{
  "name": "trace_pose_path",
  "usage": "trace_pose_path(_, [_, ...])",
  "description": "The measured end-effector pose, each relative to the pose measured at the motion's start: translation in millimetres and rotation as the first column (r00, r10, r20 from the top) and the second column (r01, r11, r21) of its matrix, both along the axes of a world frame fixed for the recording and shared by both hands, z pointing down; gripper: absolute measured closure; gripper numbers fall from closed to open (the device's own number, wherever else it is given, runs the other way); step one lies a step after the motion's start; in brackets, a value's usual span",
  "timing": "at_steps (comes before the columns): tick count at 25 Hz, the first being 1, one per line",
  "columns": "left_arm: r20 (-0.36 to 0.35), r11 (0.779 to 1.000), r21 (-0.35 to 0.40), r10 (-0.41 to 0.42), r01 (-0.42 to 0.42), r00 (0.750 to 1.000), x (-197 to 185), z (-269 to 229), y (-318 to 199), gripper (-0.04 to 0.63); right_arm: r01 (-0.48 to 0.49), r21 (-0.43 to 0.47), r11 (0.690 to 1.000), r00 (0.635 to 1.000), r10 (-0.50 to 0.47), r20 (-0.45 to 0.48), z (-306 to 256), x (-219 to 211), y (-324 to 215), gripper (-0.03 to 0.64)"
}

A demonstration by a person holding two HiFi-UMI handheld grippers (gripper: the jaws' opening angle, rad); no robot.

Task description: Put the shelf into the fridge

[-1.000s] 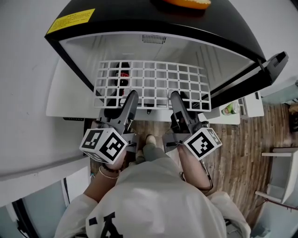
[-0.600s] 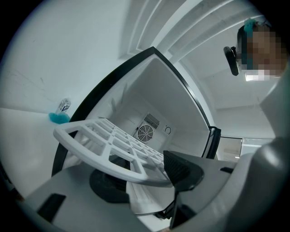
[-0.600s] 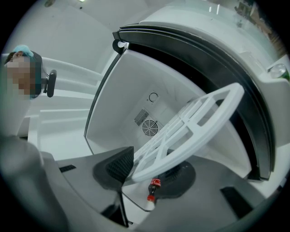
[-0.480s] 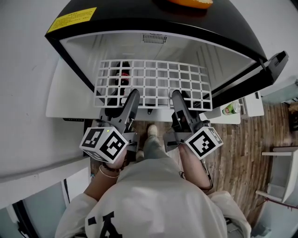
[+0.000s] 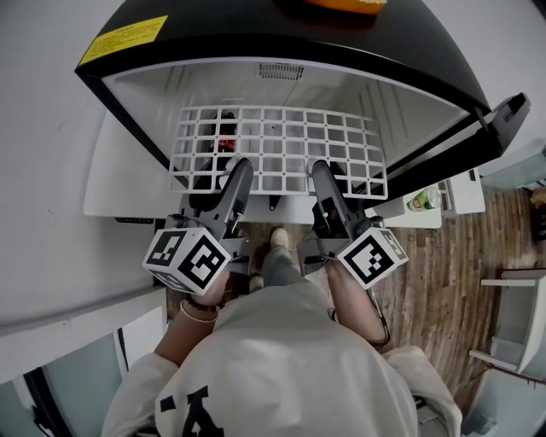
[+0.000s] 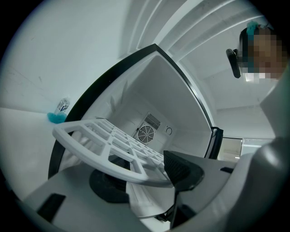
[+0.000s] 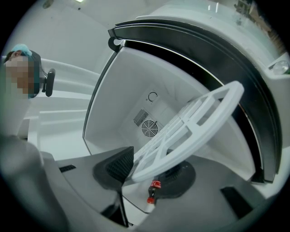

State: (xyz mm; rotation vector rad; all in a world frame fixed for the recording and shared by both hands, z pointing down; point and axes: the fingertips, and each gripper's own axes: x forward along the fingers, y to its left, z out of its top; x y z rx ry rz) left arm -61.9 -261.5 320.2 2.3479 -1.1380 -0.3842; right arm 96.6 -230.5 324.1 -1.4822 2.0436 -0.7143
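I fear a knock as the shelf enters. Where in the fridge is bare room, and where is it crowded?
Bare: above the shelf, up to the fridge roof and the fan. Crowded: under the shelf's left part, a bottle; at its front edge, left tool and right tool.

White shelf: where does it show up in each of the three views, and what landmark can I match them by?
Head view: white shelf at centre, in the opening of the fridge.
Left gripper view: running from lower left to centre, clamped between the jaws.
Right gripper view: rising from lower centre to upper right, clamped between the jaws.
Shared landmark: the slatted vent on the fridge's back wall.
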Motion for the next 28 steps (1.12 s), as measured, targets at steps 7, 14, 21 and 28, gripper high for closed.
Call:
trace_pose_path(7, [0.002, 1.0, -0.002, 0.006, -0.006, 1.0, 1.2, -0.7, -4.5, 0.371, -0.001, -0.006, 1.0, 1.0, 0.001, 0.003, 0.1, 1.6, -4.5, 0.453])
trace_pose_path(14, [0.001, 1.0, -0.001, 0.004, -0.004, 1.0, 2.7, -0.4, -11.2, 0.371, 0.002, -0.005, 1.0, 1.0, -0.002, 0.004, 0.5, 2.6, -10.6, 0.453])
trace_pose_path(21, [0.002, 1.0, -0.003, 0.005, -0.005, 1.0, 4.5, -0.9, -16.8, 0.37, 0.002, -0.016, 1.0, 1.0, -0.002, 0.002, 0.3, 4.1, -16.0, 0.453])
trace_pose_path(28, [0.0, 1.0, -0.005, 0.009, -0.009, 1.0, 5.3, -1.1, -21.3, 0.37, 0.006, -0.009, 1.0, 1.0, -0.006, 0.004, -1.2, 3.4, -20.5, 0.453])
